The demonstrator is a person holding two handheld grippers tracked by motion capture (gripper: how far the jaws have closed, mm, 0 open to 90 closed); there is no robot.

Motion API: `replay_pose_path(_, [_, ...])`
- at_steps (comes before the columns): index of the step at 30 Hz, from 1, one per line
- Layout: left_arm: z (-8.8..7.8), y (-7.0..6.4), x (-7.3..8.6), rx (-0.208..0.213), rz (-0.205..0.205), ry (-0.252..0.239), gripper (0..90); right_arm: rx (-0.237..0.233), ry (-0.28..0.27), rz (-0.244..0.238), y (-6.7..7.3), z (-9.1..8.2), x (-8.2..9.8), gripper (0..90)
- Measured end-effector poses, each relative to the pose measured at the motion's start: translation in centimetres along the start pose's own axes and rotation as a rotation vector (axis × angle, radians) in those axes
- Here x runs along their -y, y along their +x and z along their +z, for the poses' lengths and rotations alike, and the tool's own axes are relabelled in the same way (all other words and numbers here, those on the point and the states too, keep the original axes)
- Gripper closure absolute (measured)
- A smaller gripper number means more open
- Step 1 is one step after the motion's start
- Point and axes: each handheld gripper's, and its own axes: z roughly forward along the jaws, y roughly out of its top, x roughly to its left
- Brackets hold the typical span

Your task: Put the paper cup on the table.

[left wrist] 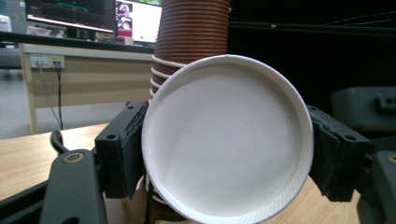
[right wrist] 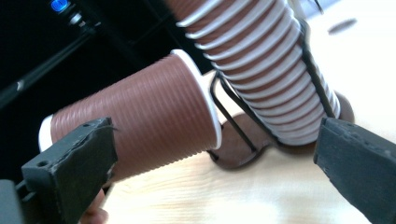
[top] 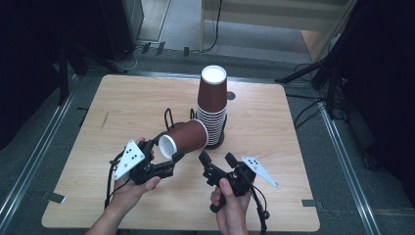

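Note:
A brown ribbed paper cup (top: 188,137) lies on its side above the table, its white base toward my left gripper (top: 169,147) and its wide rim toward the stack. The left gripper (left wrist: 226,149) is shut on that cup (left wrist: 227,135) near the base, a pad on each side. Behind it, a tall stack of brown cups (top: 212,110) stands upside down in a black wire holder (top: 218,142). My right gripper (top: 216,156) is open just in front of the stack, nothing between its pads. In the right gripper view the right gripper (right wrist: 215,135) faces the held cup (right wrist: 140,121) and the stack (right wrist: 261,60).
The wooden table (top: 122,107) has bare room at the left and right of the stack. A small dark round mark (top: 231,96) lies behind the stack. Cables (top: 308,110) trail on the floor at the right. A desk with monitors (left wrist: 70,14) stands beyond the table.

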Motion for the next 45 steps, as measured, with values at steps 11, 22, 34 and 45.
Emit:
replay_pose_path(11, [0.8, -0.8, 1.0, 0.05, -0.011, -0.001, 24.8, 0.079, 0.076, 0.589, -1.1, -0.2, 0.4, 0.0])
replay_pose_path(22, [1.8, -2.1, 2.5, 0.083, -0.035, -0.019, 24.9, -0.078, 0.097, 0.922, -1.1, 0.5, 0.3, 0.0])
replay_pose_path(34, [2.0, -2.7, 3.3, 0.09, 0.017, -0.038, 24.8, -0.108, 0.109, 1.082, -2.0, 2.6, 0.6, 0.0])
replay_pose_path(45, [2.2, -3.5, 3.8, 0.102, 0.099, -0.026, 24.7, -0.147, 0.184, 1.132, -3.7, 4.4, 1.0, 6.1])
